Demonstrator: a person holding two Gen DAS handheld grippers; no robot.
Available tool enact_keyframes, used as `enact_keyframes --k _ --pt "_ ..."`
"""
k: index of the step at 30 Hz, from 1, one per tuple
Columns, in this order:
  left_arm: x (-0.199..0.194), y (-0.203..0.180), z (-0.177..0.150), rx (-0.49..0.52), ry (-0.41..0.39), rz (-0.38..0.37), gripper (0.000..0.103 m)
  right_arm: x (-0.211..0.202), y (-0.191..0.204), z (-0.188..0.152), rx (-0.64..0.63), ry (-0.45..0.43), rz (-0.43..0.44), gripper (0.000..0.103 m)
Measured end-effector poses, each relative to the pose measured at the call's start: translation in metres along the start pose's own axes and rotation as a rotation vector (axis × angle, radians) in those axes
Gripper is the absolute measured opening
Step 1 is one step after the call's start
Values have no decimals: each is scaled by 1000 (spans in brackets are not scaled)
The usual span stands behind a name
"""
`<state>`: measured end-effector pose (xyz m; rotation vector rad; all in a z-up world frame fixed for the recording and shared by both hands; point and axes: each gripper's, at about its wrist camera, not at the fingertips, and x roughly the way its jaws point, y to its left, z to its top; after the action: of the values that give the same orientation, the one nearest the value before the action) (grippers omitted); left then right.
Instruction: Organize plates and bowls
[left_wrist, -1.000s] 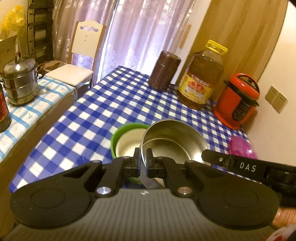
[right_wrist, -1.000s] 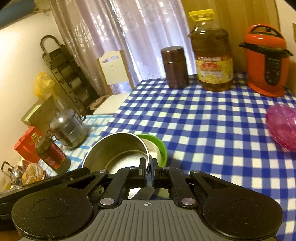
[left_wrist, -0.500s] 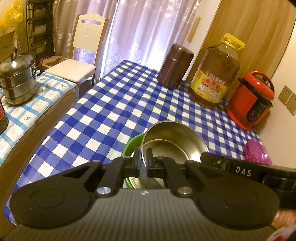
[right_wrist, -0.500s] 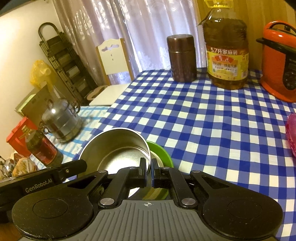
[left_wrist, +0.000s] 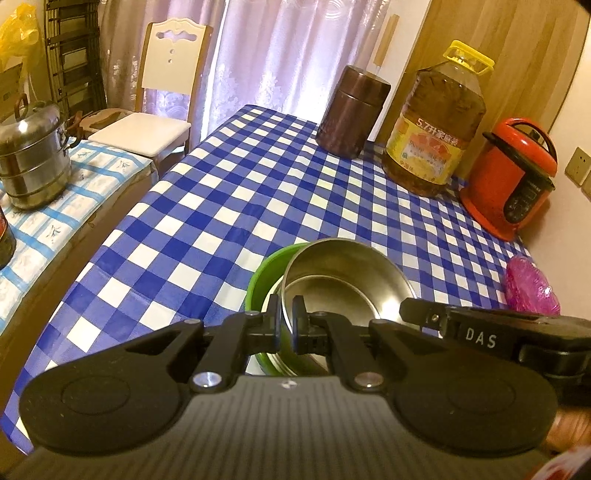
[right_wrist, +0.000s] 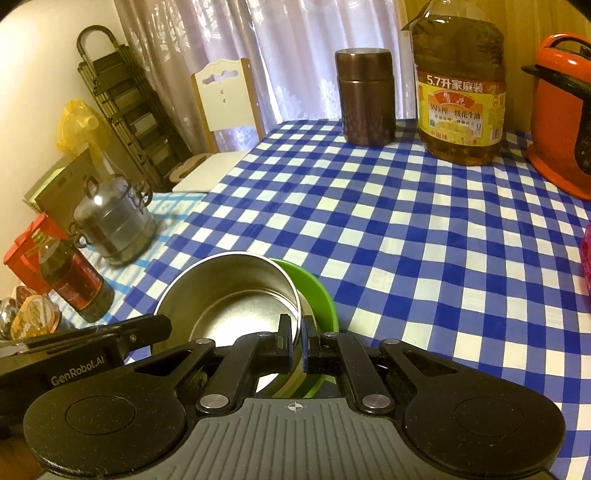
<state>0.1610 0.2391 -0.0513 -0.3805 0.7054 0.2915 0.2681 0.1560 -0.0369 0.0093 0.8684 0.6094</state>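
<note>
A steel bowl (left_wrist: 347, 280) rests tilted inside a green bowl (left_wrist: 264, 284) on the blue-and-white checked table. My left gripper (left_wrist: 285, 319) is shut on the steel bowl's near-left rim. My right gripper (right_wrist: 293, 332) is shut on the rim of the same steel bowl (right_wrist: 229, 291), on its right side. Only a crescent of the green bowl (right_wrist: 321, 295) shows beside it. Each gripper appears in the other's view: the right gripper (left_wrist: 480, 332) at the bowl's right, the left gripper (right_wrist: 92, 343) at its left.
At the table's far end stand a brown canister (left_wrist: 352, 116), a large oil bottle (left_wrist: 436, 129) and a red cooker (left_wrist: 513, 177). A pink dish (left_wrist: 530, 288) lies at the right edge. A steel steamer pot (left_wrist: 31, 158) and dark bottle (right_wrist: 74, 280) stand on the side table left; a chair (left_wrist: 162, 99) behind.
Both grippers have sunk and moved forward with the steel bowl. It now covers most of the green bowl, whose inside showed beside it before.
</note>
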Motion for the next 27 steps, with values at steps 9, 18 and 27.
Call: enact_keyframes --k 9,18,27 --pt "-10 4 1 -15 -45 -4 17 -12 -6 1 7 -41 46 12" --pt "-9 13 3 -20 -51 2 19 -13 -23 2 74 -76 78 12" --pt "3 10 -5 28 -18 24 19 -2 -26 -5 77 -41 84 12"
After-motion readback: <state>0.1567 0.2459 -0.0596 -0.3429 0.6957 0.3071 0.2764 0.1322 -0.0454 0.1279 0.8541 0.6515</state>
